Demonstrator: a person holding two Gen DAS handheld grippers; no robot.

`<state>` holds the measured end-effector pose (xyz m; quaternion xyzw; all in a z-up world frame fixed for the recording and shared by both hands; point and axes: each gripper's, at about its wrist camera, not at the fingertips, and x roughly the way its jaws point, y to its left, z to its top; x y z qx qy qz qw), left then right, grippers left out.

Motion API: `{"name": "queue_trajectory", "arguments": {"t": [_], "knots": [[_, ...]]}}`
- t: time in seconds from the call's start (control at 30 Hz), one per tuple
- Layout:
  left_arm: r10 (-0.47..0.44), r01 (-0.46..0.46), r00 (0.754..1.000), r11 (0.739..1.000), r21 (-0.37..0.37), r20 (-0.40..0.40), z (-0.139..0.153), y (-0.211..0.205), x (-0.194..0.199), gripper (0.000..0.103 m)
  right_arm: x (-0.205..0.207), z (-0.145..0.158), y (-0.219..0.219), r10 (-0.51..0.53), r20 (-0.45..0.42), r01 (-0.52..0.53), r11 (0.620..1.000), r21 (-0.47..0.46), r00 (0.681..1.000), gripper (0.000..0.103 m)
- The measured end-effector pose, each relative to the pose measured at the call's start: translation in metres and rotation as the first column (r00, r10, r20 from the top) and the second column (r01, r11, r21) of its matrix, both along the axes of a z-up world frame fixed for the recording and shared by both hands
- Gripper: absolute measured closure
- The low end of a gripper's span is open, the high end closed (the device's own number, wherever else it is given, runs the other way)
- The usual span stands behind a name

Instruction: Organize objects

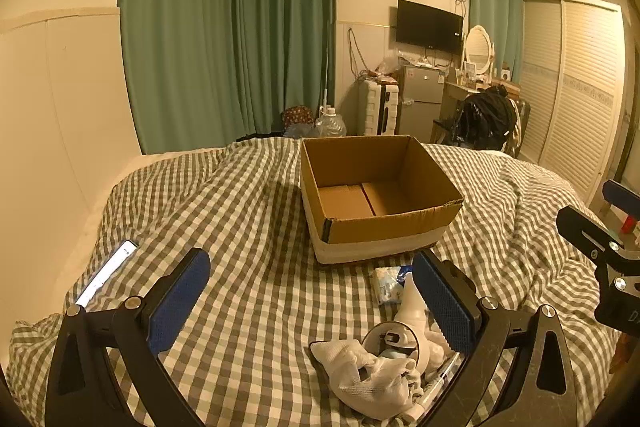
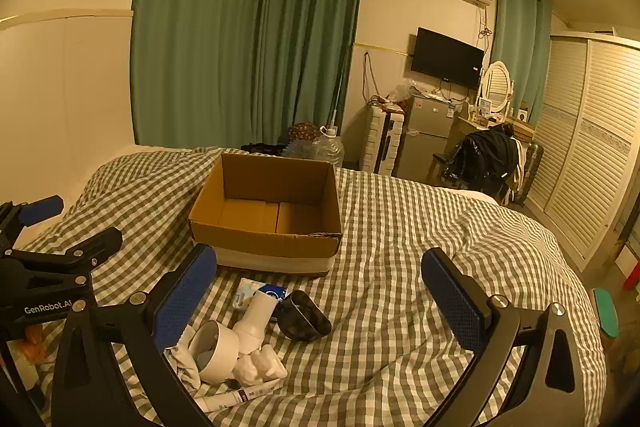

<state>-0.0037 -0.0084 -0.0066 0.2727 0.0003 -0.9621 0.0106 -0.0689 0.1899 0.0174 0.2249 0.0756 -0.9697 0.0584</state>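
Two blue-padded black grippers, left point(image 1: 312, 301) and right point(image 2: 320, 297), hover wide open, holding nothing. The open brown cardboard box point(image 2: 266, 211) sits on the checked bedspread point(image 2: 400, 267). Just before it lie a white hair dryer point(image 2: 240, 331), black nozzle point(image 2: 304, 315), white sock point(image 1: 360, 375) and small packet point(image 2: 250, 293).

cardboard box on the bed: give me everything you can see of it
The cardboard box is brown corrugated card, open-topped, with a white band round its base. Nothing shows inside; its bottom flaps meet at a seam. It sits upright on the checked bedcover, beyond the pile of small items. Neither gripper touches it.
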Motion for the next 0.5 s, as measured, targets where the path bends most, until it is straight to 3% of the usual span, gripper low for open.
{"name": "queue_trajectory", "arguments": {"t": [0.5], "knots": [[-0.024,0.024,1.0,0.999,-0.045,-0.004,0.0009,0.0074,0.0018,0.0,-0.0015,-0.0079,-0.0026,0.007,0.012,-0.007,1.0,0.009,1.0,0.0]]}}
